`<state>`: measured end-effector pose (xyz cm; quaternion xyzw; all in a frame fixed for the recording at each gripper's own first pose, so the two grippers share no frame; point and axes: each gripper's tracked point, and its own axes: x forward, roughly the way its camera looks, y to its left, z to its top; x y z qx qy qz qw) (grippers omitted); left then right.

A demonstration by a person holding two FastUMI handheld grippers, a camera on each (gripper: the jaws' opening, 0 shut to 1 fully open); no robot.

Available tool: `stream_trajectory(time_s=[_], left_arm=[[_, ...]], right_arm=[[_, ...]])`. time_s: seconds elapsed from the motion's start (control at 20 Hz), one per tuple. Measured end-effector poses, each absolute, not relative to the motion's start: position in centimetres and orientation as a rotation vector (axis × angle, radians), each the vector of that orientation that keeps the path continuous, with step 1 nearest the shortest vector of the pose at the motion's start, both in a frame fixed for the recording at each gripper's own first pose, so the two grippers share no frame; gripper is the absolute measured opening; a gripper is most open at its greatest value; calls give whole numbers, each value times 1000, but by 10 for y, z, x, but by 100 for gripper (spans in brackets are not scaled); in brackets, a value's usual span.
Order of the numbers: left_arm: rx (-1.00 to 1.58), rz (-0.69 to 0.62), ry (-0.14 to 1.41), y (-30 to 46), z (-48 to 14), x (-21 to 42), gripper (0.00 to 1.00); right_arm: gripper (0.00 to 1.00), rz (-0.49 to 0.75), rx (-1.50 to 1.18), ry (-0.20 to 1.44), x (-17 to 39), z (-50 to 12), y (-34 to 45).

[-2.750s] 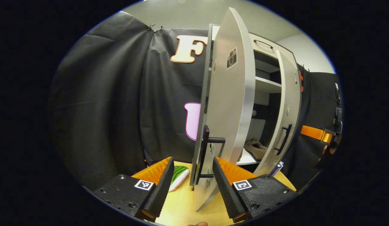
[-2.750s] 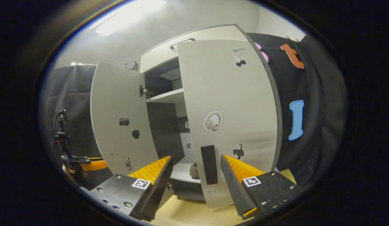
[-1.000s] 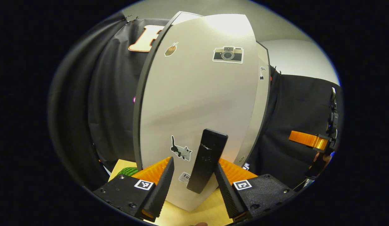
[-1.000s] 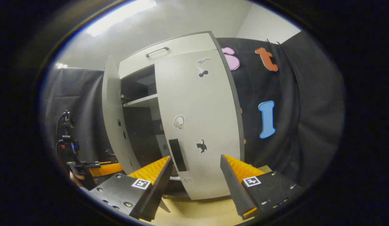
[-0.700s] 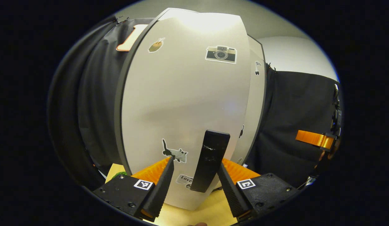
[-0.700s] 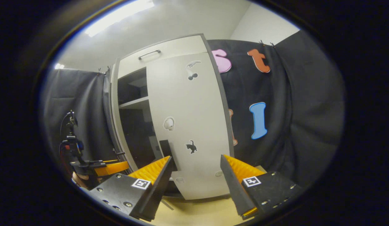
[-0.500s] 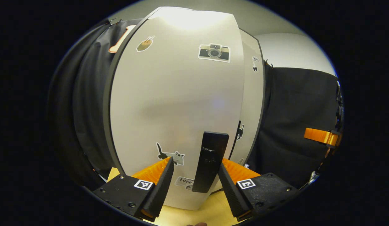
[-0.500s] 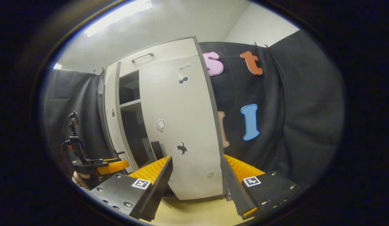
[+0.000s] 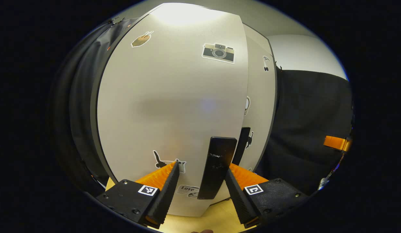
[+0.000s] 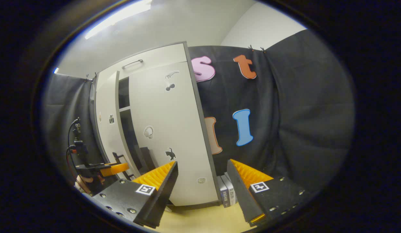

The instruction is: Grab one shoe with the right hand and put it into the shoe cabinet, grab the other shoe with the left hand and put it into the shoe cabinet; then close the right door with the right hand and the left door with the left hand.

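Left gripper view: the left gripper (image 9: 200,183) stands spread around the black door handle (image 9: 217,167) without pinching it, judged to be pushing the left door (image 9: 168,106) home — a narrow gap remains in the right gripper view. The right gripper (image 10: 202,181) hangs spread and empty beside the right door (image 10: 174,136), seemingly shut. Both doors gaped wider a second ago. The shoes sit hidden inside the shoe cabinet (image 10: 148,61).
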<state>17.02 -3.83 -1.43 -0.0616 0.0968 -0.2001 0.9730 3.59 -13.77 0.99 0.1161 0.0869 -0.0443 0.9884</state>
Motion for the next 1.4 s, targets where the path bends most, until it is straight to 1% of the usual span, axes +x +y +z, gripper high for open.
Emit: stream_trajectory(time_s=[0.05,0.1,0.25,0.3,0.35,0.5,0.55,0.6,1.4], left_arm=[[-124,-400,196,-39,-15,171,83],[-121,-396,194,-40,-15,173,82],[-111,-391,190,-43,-17,179,83],[-110,-390,190,-43,-17,180,84],[-110,-388,188,-44,-18,181,84],[-102,-381,188,-47,-18,184,84],[-100,-379,187,-47,-19,184,84],[-101,-378,189,-48,-19,185,85],[-113,-363,203,-52,-25,182,82]], right_arm=[[91,-92,233,173,36,10,-140],[86,-95,233,173,36,9,-141],[86,-97,232,174,37,7,-146],[91,-97,232,176,38,6,-146],[91,-97,233,178,39,5,-147],[91,-98,238,183,40,1,-149],[86,-100,239,185,40,-1,-151],[91,-102,240,187,40,-2,-152],[91,-116,243,201,48,-10,-163]])
